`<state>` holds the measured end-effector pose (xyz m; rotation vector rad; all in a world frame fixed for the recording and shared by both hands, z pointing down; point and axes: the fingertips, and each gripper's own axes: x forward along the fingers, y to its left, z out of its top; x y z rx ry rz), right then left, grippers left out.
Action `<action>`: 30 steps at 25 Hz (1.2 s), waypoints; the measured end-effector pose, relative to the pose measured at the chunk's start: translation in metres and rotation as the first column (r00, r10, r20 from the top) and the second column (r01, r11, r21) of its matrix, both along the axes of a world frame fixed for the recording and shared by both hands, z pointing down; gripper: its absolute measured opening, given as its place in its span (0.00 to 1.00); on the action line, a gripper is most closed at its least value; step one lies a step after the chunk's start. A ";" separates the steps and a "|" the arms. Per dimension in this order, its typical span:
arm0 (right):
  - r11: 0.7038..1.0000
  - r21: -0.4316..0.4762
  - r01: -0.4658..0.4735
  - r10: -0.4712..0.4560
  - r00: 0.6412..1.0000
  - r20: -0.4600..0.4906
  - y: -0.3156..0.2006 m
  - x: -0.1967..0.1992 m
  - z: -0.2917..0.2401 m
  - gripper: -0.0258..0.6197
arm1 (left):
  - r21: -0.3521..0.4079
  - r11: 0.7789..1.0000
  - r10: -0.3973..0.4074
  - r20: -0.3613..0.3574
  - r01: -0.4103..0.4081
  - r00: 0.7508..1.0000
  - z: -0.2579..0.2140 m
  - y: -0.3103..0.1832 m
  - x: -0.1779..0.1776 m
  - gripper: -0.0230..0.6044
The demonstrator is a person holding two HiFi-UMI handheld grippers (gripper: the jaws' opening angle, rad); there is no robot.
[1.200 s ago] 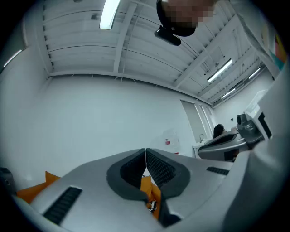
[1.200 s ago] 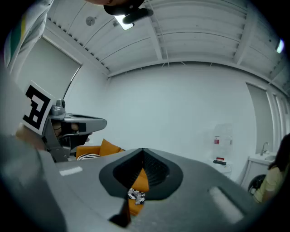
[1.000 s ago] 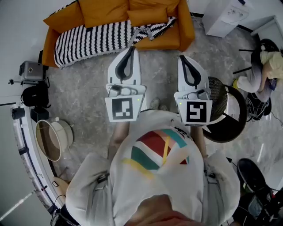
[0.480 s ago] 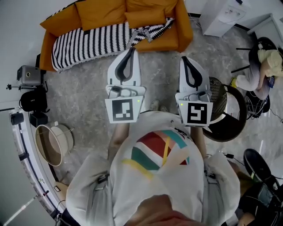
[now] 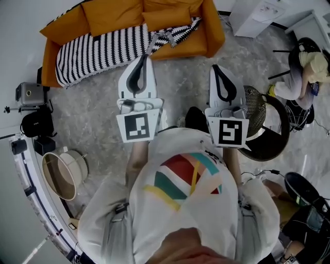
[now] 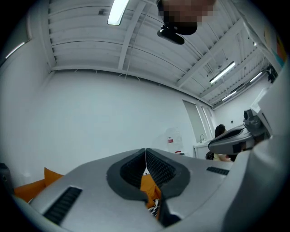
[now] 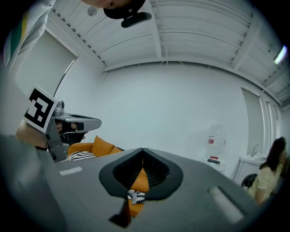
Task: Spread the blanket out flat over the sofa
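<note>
An orange sofa [image 5: 188, 44] stands at the far side of the floor. A black-and-white striped blanket [image 5: 98, 49] covers the left part of its seat and bunches into a zigzag-patterned heap [image 5: 172, 33] near the middle. My left gripper [image 5: 142, 55] hovers in the air short of the sofa's front edge, shut and holding nothing. To its right, my right gripper [image 5: 213, 67] is also shut and empty, a little farther back. In the left gripper view the closed jaws meet at the left gripper [image 6: 146, 152], with the sofa [image 6: 147, 186] behind. The right gripper [image 7: 142, 149] likewise shows pads together.
A dark woven chair [image 5: 260, 124] stands close on the right. A seated person [image 5: 301, 72] and a white cabinet [image 5: 252, 15] are at the far right. Camera gear [image 5: 31, 95] and a round basket [image 5: 64, 167] sit at the left. A dark shoe [image 5: 195, 118] shows between the grippers.
Both grippers have come nearer the sofa, the left one more and slightly leftward. A dark shoe has stepped into view between them. Both jaws stay shut.
</note>
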<state>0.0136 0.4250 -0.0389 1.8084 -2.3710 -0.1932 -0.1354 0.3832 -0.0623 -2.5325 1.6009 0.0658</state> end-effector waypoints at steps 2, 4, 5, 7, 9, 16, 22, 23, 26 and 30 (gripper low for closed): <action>1.000 -0.006 -0.019 0.019 1.000 0.003 -0.005 0.007 0.001 0.05 | 0.003 1.000 0.008 -0.001 -0.008 1.000 0.000 -0.007 0.003 0.06; 0.999 -0.002 -0.036 0.036 0.999 0.013 -0.014 0.015 0.001 0.05 | 0.010 1.000 0.021 -0.001 -0.021 1.000 -0.002 -0.017 0.010 0.06; 0.999 0.002 -0.042 0.042 0.999 0.017 -0.019 0.018 0.000 0.05 | 0.010 1.000 0.028 -0.002 -0.028 1.000 -0.001 -0.022 0.015 0.06; 0.999 0.003 -0.044 0.044 0.999 0.019 -0.029 0.024 0.001 0.05 | 0.004 0.999 0.041 0.000 -0.041 0.999 0.002 -0.032 0.024 0.06; 0.999 -0.001 -0.044 0.044 0.999 0.018 -0.041 0.032 0.003 0.05 | 0.000 0.999 0.053 0.004 -0.053 0.999 0.006 -0.044 0.036 0.06; 1.000 0.000 -0.015 0.015 1.000 0.001 -0.121 0.060 0.015 0.05 | 0.006 0.998 0.056 0.045 -0.056 0.997 0.018 -0.110 0.069 0.06; 1.000 0.001 0.023 -0.023 1.000 0.000 -0.213 0.080 0.014 0.05 | -0.001 1.000 0.011 0.020 -0.011 1.000 0.017 -0.199 0.086 0.06; 1.000 -0.004 0.031 -0.031 1.000 -0.001 -0.228 0.084 0.014 0.05 | 0.002 1.000 0.004 0.019 -0.004 1.000 0.014 -0.212 0.090 0.06; 0.999 -0.006 0.052 -0.052 0.999 -0.006 -0.272 0.095 0.013 0.05 | 0.003 1.000 -0.021 0.032 0.021 0.999 0.013 -0.249 0.099 0.06; 0.997 -0.011 0.082 -0.082 0.997 -0.013 -0.323 0.102 0.017 0.05 | -0.031 0.998 -0.057 0.041 0.058 0.998 0.022 -0.296 0.106 0.06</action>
